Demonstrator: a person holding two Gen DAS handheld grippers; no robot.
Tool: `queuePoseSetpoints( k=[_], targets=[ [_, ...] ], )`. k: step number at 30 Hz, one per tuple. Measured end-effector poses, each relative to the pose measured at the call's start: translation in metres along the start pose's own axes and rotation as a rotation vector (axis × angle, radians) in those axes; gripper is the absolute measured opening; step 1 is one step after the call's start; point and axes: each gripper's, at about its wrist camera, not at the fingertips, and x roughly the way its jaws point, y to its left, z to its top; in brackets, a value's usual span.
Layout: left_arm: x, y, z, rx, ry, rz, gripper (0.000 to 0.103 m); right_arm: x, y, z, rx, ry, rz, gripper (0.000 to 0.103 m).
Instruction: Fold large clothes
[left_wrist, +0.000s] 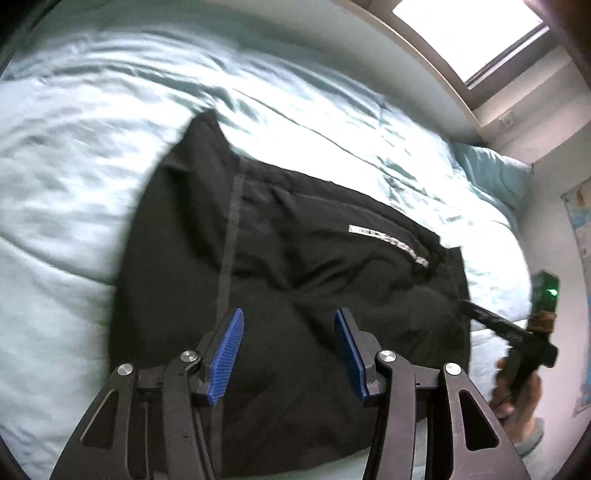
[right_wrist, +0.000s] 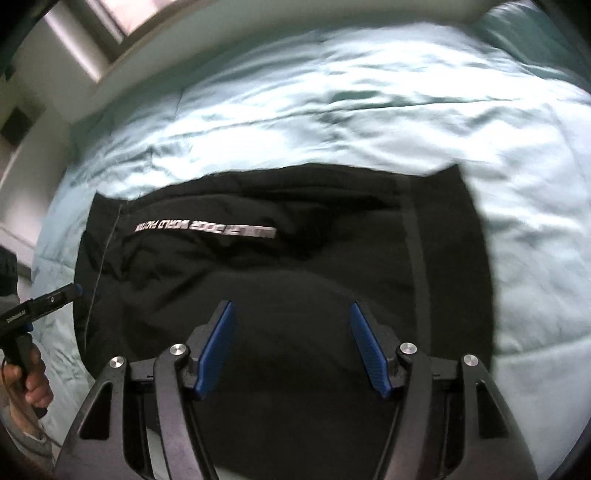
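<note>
The left gripper (left_wrist: 289, 352) hangs released, nothing between its blue ribbed pads. The folded black fabric garment with white lettering (right_wrist: 258, 273) lies on the pale blue quilted bedcover (right_wrist: 369, 110). The right gripper (right_wrist: 291, 345) is likewise released; before the next fold, each should pinch an outer corner squarely.

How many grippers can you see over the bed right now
2. The left gripper hovers open above the black garment; the right gripper hovers open above it too. Neither holds any fabric.
</note>
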Motion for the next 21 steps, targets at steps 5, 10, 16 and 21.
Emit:
queuePoseSetpoints(
  k=[5,10,16,21],
  targets=[
    [-0.032,0.047,-0.001,-0.068,-0.032,0.022,0.054,-0.032,-0.038,-0.017,0.055,-0.042,-0.099,0.074],
    [-0.021,0.088,0.008,-0.193,0.048,-0.011,0.065,-0.042,-0.07,-0.024,0.098,-0.057,-0.183,0.076],
    [-0.002,0.096,0.012,-0.152,0.098,0.069,0.065,-0.035,-0.089,-0.025,0.106,-0.029,-0.211,0.076],
    [0.022,0.106,0.014,-0.141,0.162,0.056,0.065,-0.012,-0.092,-0.022,0.101,0.003,-0.211,0.076]
  ],
)
